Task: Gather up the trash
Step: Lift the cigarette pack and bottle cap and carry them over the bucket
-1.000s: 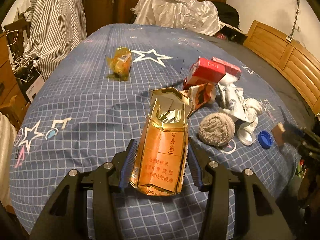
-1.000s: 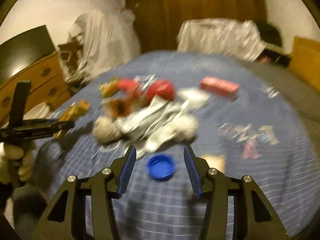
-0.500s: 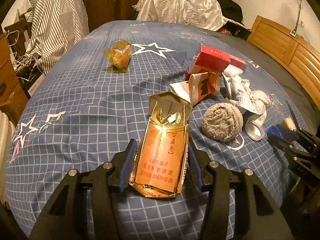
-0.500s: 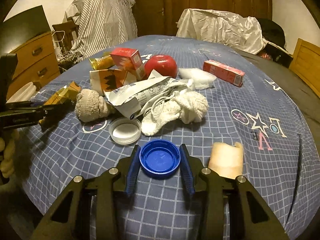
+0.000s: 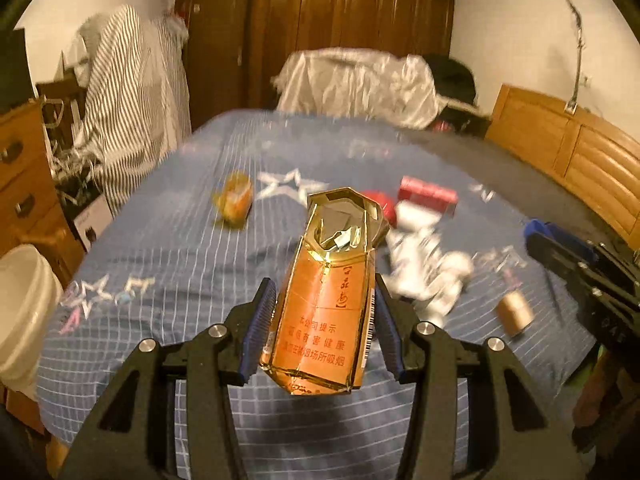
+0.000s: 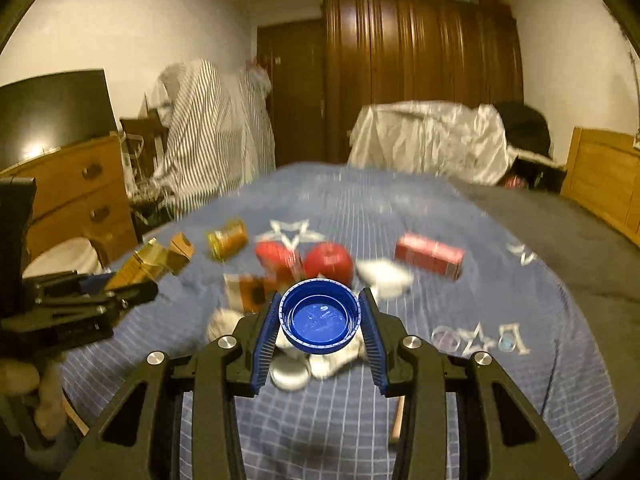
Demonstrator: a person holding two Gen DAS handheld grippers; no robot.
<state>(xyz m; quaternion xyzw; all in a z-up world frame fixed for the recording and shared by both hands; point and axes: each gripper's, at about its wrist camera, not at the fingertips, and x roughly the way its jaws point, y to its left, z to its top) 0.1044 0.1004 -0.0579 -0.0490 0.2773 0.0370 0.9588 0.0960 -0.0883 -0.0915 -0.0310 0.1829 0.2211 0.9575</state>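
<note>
Both tongs risen: L [image 5: 320, 320] w/ pack [image 5: 324, 300], R [image 6: 320, 330] w/ cap [image 6: 320, 320].

The left tool [image 5: 322, 330] grips an orange-and-gold cigarette pack [image 5: 326, 308] by its sides, lid flipped open, lifted clear of the bed [image 5: 168, 248]. On the blue checked cover beyond lie a yellow wrapper [image 5: 234, 202], a red box [image 5: 427, 197] and crumpled white paper [image 5: 430, 270]. The right tool [image 5: 580, 276] shows near the bed's right edge.
</note>
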